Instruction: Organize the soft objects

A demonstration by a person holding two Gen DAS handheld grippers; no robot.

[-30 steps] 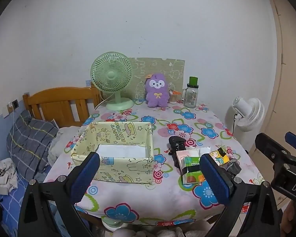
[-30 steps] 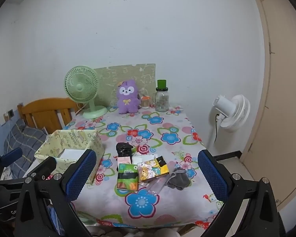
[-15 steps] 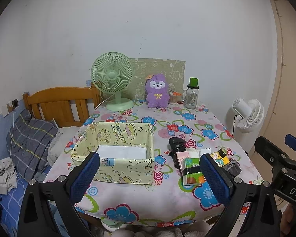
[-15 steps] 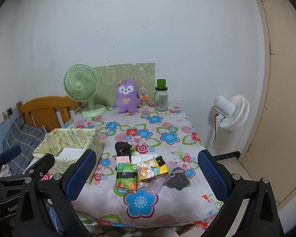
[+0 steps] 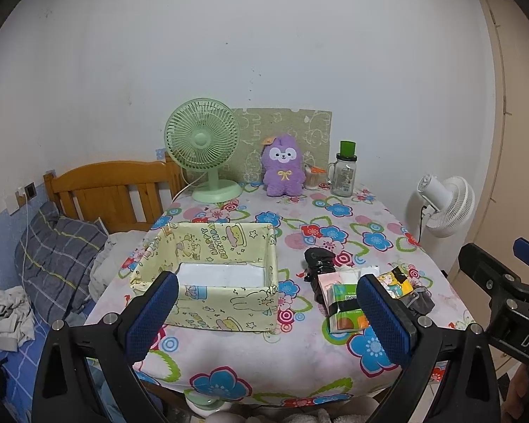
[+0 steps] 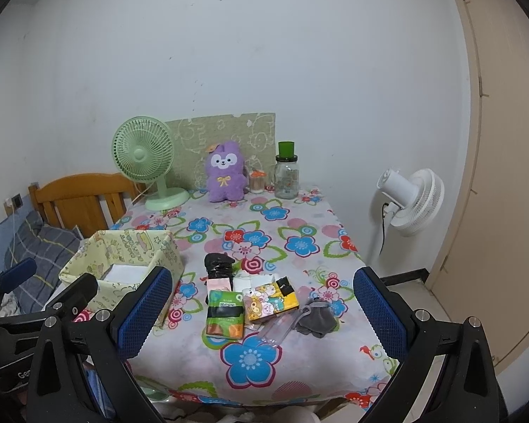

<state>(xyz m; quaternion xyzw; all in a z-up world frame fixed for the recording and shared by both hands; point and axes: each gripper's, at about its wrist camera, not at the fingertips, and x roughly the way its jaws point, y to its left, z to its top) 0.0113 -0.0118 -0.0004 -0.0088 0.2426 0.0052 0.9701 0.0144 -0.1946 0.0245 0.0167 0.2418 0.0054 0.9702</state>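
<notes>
From the left wrist, the left gripper (image 5: 266,312) hangs short of the table's near edge with its jaws spread wide and nothing between them. The yellow cartoon-print fabric box (image 5: 215,275) sits ahead of it, only a white sheet showing on its floor. The soft things lie in a tight cluster to its right: a black bundle (image 5: 319,264), a green tissue pack (image 5: 345,308), a cartoon-print packet (image 5: 395,282) and a grey cloth (image 5: 421,301), partly hidden behind the right-hand pad. The box walls look limp, so a low approach could fold one in or push the box off the floral tablecloth (image 5: 264,356)

From the right wrist, the right gripper (image 6: 266,312) is likewise wide open and empty, facing the cluster. The packs overlap and a clear plastic sleeve (image 6: 280,328) touches the grey cloth (image 6: 317,320), so a careless pinch may drag neighbours along or slip on the film
</notes>
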